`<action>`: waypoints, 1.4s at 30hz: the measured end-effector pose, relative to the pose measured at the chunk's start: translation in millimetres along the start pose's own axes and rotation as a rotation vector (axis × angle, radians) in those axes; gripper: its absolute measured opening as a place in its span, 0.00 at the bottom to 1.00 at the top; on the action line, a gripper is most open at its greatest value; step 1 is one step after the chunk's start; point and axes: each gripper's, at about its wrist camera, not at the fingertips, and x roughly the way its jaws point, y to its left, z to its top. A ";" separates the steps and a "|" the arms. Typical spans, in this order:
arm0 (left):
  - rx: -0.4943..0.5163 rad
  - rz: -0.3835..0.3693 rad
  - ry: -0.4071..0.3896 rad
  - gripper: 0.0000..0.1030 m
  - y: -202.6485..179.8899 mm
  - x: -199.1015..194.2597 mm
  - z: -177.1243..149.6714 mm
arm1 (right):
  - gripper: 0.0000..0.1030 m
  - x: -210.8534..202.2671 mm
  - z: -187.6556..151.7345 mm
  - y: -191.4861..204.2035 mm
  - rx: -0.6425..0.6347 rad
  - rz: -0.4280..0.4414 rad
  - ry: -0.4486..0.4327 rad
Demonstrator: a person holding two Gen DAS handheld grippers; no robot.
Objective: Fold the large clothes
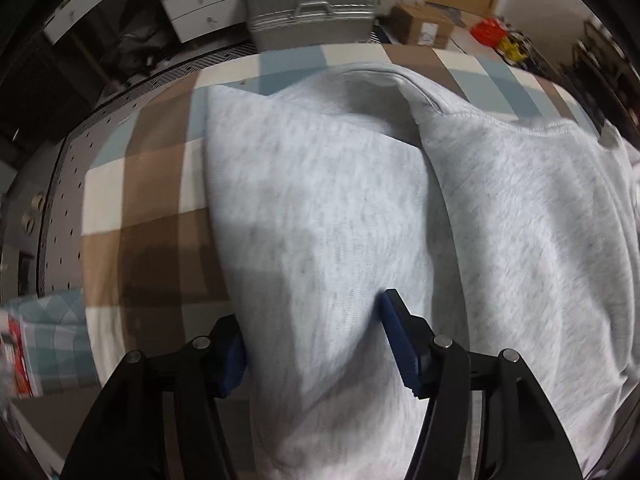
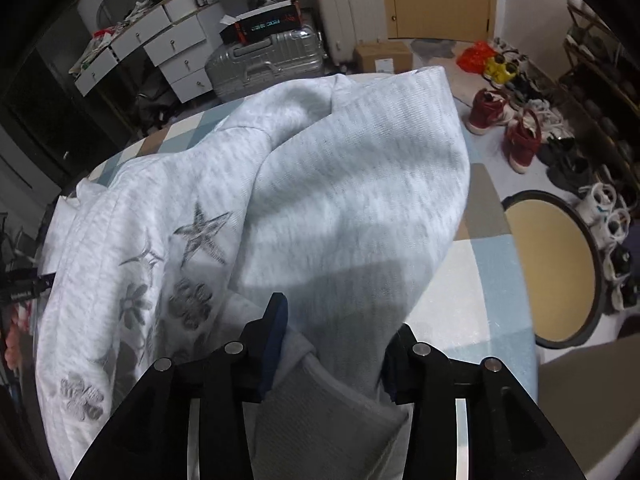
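A large light grey sweatshirt [image 1: 320,184] lies bunched on a surface covered by a brown, blue and white checked cloth [image 1: 152,208]. My left gripper [image 1: 312,320] points steeply down, and its blue pads [image 1: 396,340] pinch a fold of the plain grey fabric. In the right wrist view the sweatshirt [image 2: 352,200] rises in a lifted hump, with star and flower prints [image 2: 200,236] on its left part. My right gripper [image 2: 340,320] is shut on a gathered piece with a ribbed cuff [image 2: 320,408] near the camera. The checked cloth [image 2: 488,280] shows to the right.
Beyond the far edge stand a silver suitcase [image 1: 312,8], white drawers [image 1: 192,0] and a cardboard box [image 1: 424,24]. On the right are a round tan-topped stool [image 2: 552,264], red shoes [image 2: 504,128] and several other shoes on the floor. A folded checked item [image 1: 52,340] lies at the left.
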 end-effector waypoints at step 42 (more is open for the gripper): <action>-0.124 -0.134 -0.137 0.90 -45.3 -11.9 -63.0 | 0.46 -60.2 -112.0 78.9 -0.335 0.148 0.059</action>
